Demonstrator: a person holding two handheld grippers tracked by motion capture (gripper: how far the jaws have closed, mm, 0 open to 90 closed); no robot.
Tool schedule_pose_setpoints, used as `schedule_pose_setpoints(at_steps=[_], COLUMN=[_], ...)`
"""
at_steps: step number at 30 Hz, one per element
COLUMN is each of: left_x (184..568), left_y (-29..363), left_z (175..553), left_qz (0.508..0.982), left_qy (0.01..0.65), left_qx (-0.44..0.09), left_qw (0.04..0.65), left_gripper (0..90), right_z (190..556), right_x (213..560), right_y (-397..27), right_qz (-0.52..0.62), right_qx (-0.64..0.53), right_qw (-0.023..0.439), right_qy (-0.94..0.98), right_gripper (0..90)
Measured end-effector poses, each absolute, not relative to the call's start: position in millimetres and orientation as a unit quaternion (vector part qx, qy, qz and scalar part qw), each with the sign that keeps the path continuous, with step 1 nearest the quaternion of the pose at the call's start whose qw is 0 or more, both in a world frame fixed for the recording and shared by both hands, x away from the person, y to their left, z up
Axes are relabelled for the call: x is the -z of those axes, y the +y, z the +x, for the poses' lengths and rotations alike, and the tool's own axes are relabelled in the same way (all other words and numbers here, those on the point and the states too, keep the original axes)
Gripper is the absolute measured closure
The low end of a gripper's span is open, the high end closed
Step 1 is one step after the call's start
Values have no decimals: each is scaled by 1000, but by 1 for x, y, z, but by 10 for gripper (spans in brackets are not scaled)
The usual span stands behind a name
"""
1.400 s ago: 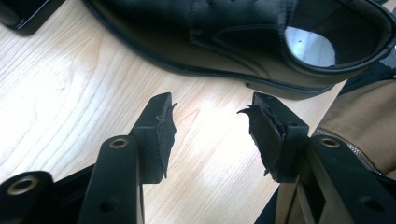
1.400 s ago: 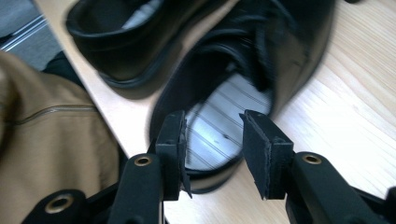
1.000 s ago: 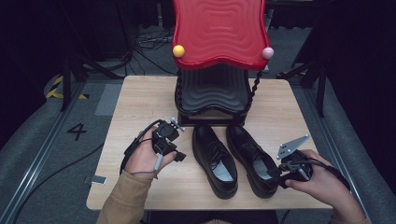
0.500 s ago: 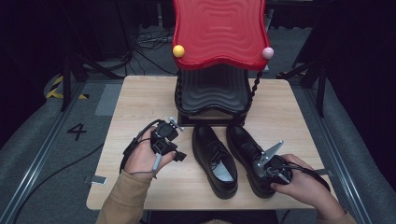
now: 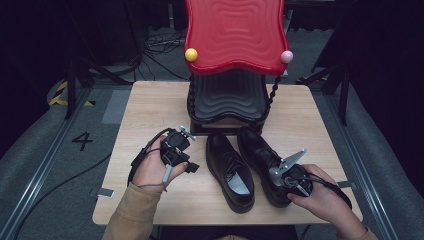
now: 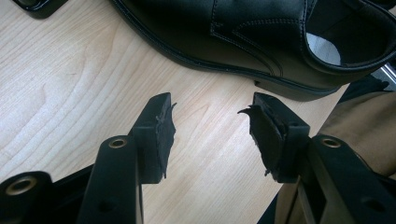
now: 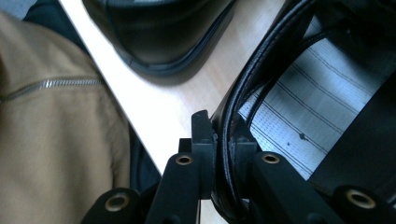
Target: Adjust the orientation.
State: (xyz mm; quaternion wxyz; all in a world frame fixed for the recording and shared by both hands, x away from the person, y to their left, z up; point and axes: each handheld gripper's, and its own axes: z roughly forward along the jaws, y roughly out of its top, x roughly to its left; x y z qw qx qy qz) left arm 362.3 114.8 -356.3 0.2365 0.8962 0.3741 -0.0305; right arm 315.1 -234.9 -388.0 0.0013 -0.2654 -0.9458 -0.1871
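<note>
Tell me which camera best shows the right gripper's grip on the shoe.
The right gripper view: the right gripper has just closed on the right shoe collar. The high view shows that hand at the shoe's heel; the left gripper view shows the other shoe.

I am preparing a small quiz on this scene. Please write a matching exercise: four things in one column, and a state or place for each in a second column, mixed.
1. right gripper
2. left gripper
3. left shoe
4. red stand

a. at the table's far edge
b. jaws apart, above bare wood
c. jaws closed on the right shoe's heel rim
d. lies free between the grippers

Pairs: 1-c, 2-b, 3-d, 4-a
</note>
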Motion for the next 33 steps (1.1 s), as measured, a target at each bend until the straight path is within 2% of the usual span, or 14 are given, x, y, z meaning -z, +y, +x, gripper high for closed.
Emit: schedule_pose_setpoints(at_steps=[12,18,20,23,33], left_x=[356,358,358,358,358], left_y=[121,122,122,122,130], left_z=[360,361,362,362,364], left_qz=[891,891,892,892,886], left_qy=[384,386,385,385,398], left_qx=[27,29,28,29,26], left_qw=[239,237,236,236,237], left_gripper=[493,490,489,486,470], right_z=[333,329,329,330,327], right_x=[403,403,401,397,376], right_y=[-201,-189,-191,-198,-209], right_qz=[-269,-254,-253,-258,-319], right_qx=[169,172,182,202,240], right_qw=[-4,-1,3,9,4], right_qy=[-948,-952,-950,-945,-917], right_gripper=[825,776,744,630,541])
